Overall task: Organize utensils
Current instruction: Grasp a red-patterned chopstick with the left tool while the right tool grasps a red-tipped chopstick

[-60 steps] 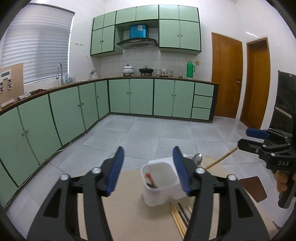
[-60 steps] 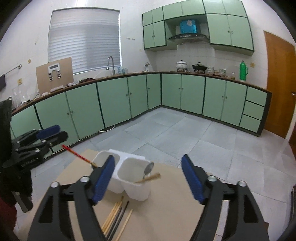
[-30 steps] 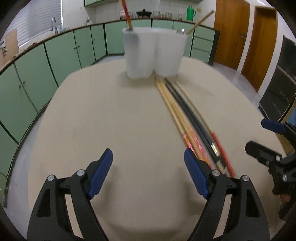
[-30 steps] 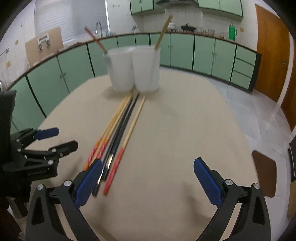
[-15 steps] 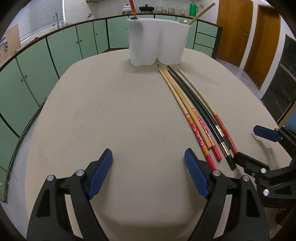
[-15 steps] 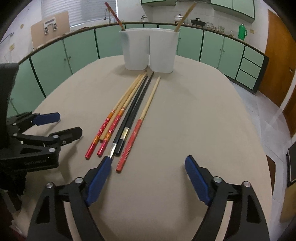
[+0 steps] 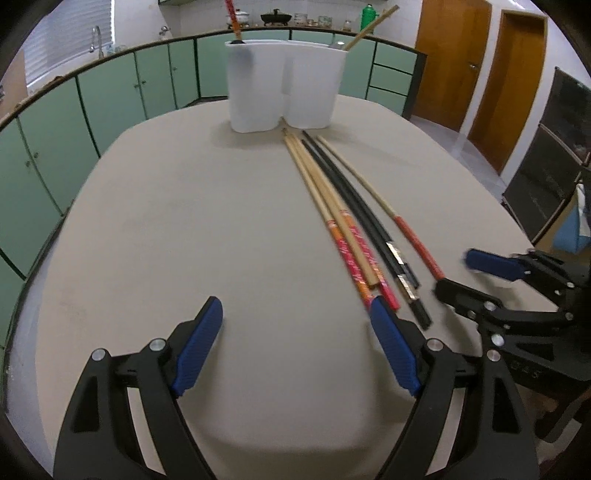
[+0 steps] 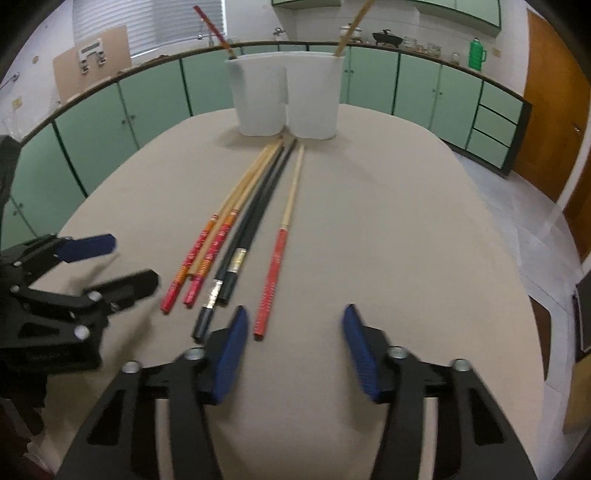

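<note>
Several chopsticks lie side by side on the beige table (image 8: 388, 229): a wooden pair with red ends (image 8: 218, 236), a black pair (image 8: 251, 229) and a single red-ended chopstick (image 8: 280, 254). Behind them stands a white two-compartment holder (image 7: 284, 88) with a red chopstick (image 7: 231, 14) in its left cup and a wooden one (image 7: 369, 26) in its right. My right gripper (image 8: 294, 314) is closing. The single chopstick's red end lies at its mouth, close to the left finger, and no pad presses on it. My left gripper (image 7: 295, 308) stands wide open and empty, its right fingertip over the wooden pair's ends.
Green kitchen cabinets (image 7: 110, 96) ring the room beyond the table's far and left edges. Two wooden doors (image 7: 454, 62) and a dark cabinet (image 7: 554, 155) stand to the right. A blue box (image 7: 576, 229) sits off the table's right side.
Both grippers dropped from above the holder to the near ends of the chopsticks. The right jaws have narrowed a lot in the last half second. The left jaws stay wide.
</note>
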`<state>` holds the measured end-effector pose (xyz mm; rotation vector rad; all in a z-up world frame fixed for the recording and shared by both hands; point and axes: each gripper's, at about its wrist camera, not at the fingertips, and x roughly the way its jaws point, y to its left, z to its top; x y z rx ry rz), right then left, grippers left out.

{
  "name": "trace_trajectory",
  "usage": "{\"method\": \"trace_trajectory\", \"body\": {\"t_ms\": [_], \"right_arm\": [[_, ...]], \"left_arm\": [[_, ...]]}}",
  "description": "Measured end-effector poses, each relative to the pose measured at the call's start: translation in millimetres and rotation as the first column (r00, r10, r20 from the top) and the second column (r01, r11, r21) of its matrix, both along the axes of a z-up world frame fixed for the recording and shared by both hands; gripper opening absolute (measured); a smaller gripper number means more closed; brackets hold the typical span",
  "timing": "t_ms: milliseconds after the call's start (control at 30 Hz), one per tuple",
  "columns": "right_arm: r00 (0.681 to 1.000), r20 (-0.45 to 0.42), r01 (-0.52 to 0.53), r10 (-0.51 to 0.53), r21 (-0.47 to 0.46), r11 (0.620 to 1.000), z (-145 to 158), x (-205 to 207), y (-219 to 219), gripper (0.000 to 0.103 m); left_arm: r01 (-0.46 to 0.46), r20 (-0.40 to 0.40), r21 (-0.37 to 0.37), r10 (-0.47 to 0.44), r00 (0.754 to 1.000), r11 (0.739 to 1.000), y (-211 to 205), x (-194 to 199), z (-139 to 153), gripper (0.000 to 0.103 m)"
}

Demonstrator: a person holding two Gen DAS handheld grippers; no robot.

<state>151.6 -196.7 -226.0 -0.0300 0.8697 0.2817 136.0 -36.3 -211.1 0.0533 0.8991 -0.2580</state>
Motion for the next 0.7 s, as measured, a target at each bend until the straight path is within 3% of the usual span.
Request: {"method": "trace_trajectory", "body": {"t_ms": [33, 167, 467, 700], "right_arm": [[1.0, 0.0, -0.008, 0.008, 0.01, 1.0, 0.1, -0.1, 0.0, 0.027], [1.0, -0.004, -0.02, 0.021, 0.036, 0.999, 0.0, -1.0, -1.5, 0.007], [1.0, -0.01, 0.002, -0.002, 0.042, 0.999, -0.3, 0.7, -10.7, 0.007], [0.999, -0.009, -0.039, 0.04, 0.078, 0.996, -0.4, -3.0, -13.6, 0.02]], "left_arm": [[0.004, -0.002, -0.001, -0.004, 1.0, 1.0, -1.7, -0.4, -0.6, 0.08], [0.02, -0.012, 0.002, -0.02, 1.0, 1.0, -9.0, 0.3, -4.1, 0.08], [-0.008, -0.001, 0.086, 0.008, 1.0, 0.996, -11.3, 4.1, -7.9, 0.08], [-0.047, -0.004, 0.077, 0.048, 0.999, 0.996, -0.6, 5.1, -5.7, 0.078]]}}
